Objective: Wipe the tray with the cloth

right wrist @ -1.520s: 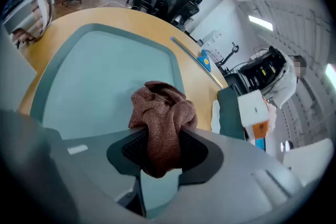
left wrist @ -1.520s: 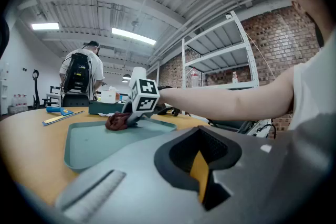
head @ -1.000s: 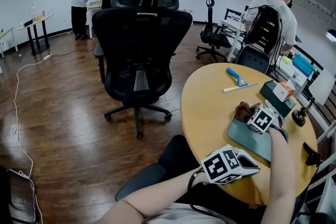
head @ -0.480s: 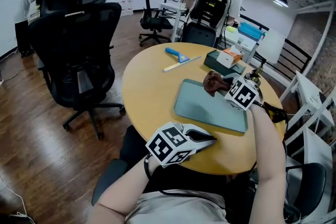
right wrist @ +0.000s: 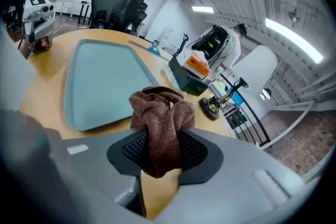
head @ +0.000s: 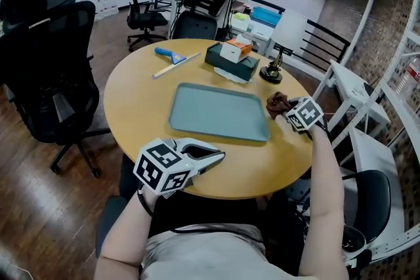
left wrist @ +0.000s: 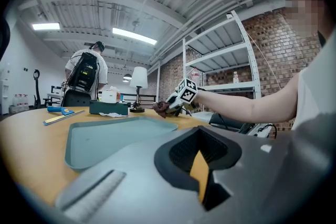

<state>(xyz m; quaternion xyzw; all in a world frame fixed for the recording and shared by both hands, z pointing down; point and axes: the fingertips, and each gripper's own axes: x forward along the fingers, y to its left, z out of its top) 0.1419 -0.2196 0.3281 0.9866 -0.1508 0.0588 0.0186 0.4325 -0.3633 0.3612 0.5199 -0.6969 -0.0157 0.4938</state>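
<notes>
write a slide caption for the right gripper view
Right gripper shut on a bunched brown cloth, held beside the teal tray on a round wooden table.

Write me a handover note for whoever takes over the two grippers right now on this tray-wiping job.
Right gripper: shut on the brown cloth, held beside the right end of the tray, off its surface.
Left gripper: jaws together, nothing between them, at the near edge of the round table, short of the tray.
Tray: flat on the table, nothing on it.
Done: the cloth is in the grip. These views do not show how much of the tray has been wiped.
Left: bring the cloth down onto the tray and wipe across it. The left gripper could probably steady the near rim.
</notes>
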